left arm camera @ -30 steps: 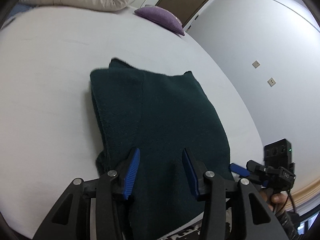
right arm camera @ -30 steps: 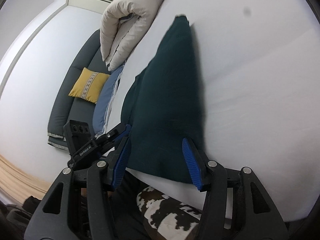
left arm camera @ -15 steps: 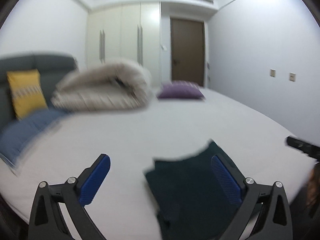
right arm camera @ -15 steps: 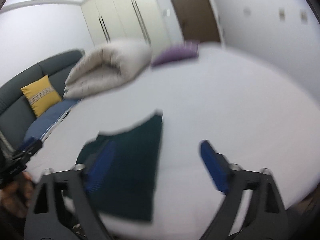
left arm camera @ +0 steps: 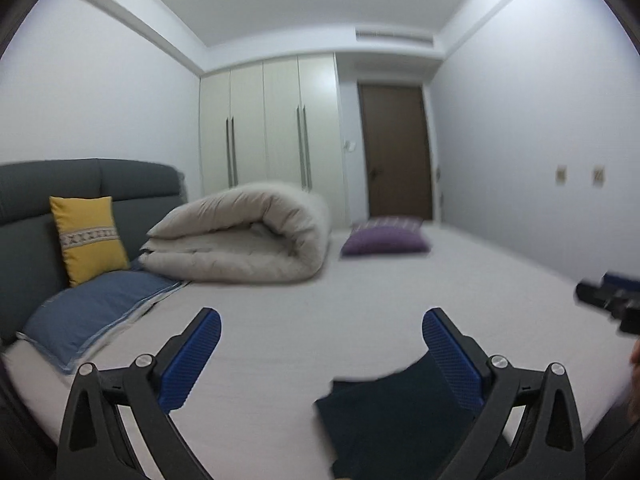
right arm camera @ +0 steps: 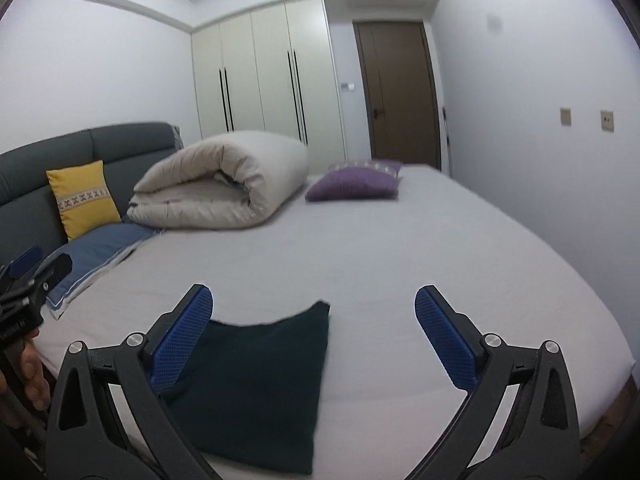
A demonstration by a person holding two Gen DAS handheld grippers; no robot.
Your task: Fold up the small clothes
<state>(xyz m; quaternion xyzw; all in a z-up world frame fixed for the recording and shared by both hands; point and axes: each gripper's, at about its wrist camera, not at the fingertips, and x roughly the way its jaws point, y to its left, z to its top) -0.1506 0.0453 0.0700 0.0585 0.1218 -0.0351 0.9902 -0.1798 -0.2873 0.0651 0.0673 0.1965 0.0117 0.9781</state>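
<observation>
1. We judge the fold on the dark green garment (right arm camera: 260, 384) to be done: it lies as a flat, compact, roughly four-sided packet on the bed (right arm camera: 440, 260). Whether other clothes remain cannot be told; none show in either view.
2. Left gripper (left arm camera: 320, 360): released, jaws spread wide, nothing between them, held above the bed.
3. Right gripper (right arm camera: 314, 340): released as well, jaws wide apart, empty, clear of the cloth.
4. Garment position: near edge of the bed, at 5 o'clock in the left wrist view and at 7 o'clock in the right wrist view.
5. Look of the garment: thick, fuzzy dark fabric, edges fairly straight, far corner slightly peaked, no loose sleeve or hem showing.
6. Elsewhere on the bed: rolled duvet (right arm camera: 224, 180) at 11 o'clock, purple cushion (right arm camera: 352, 186) at 12 o'clock, well apart from the garment.
</observation>
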